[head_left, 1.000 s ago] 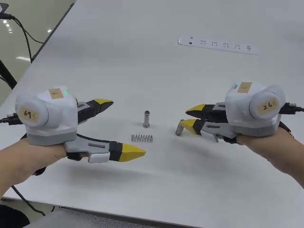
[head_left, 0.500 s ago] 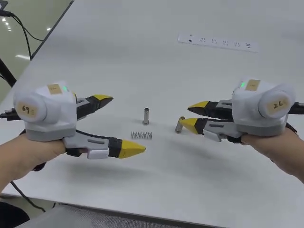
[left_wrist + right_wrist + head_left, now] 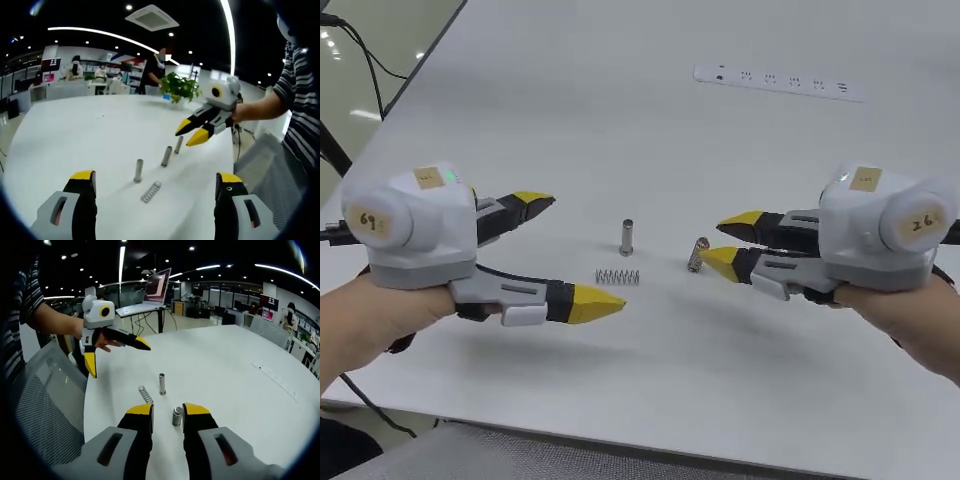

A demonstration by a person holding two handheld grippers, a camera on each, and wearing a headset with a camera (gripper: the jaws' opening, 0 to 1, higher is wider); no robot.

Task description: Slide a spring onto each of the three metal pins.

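Note:
A bare metal pin (image 3: 627, 237) stands upright mid-table, with a loose spring (image 3: 617, 277) lying flat just in front of it. To the right, a pin wearing a spring (image 3: 697, 254) stands just off the lower tip of my right gripper (image 3: 725, 240), which is open with a narrow gap and holds nothing. The right gripper view has that sprung pin (image 3: 177, 416) just ahead of the tips. My left gripper (image 3: 568, 252) hovers wide open left of the spring. The left gripper view shows the bare pin (image 3: 138, 170), the spring (image 3: 151, 191) and two further pins (image 3: 167, 156) beyond.
A white power strip (image 3: 780, 84) lies at the far side of the white table (image 3: 620, 120). Cables (image 3: 360, 60) hang off the table's left edge. A mesh chair (image 3: 45, 405) sits at the near edge. People and desks are in the background.
My right gripper has drawn back slightly to the right, so its lower tip no longer touches the sprung pin. The left gripper has hardly moved. The head camera has shifted a little.

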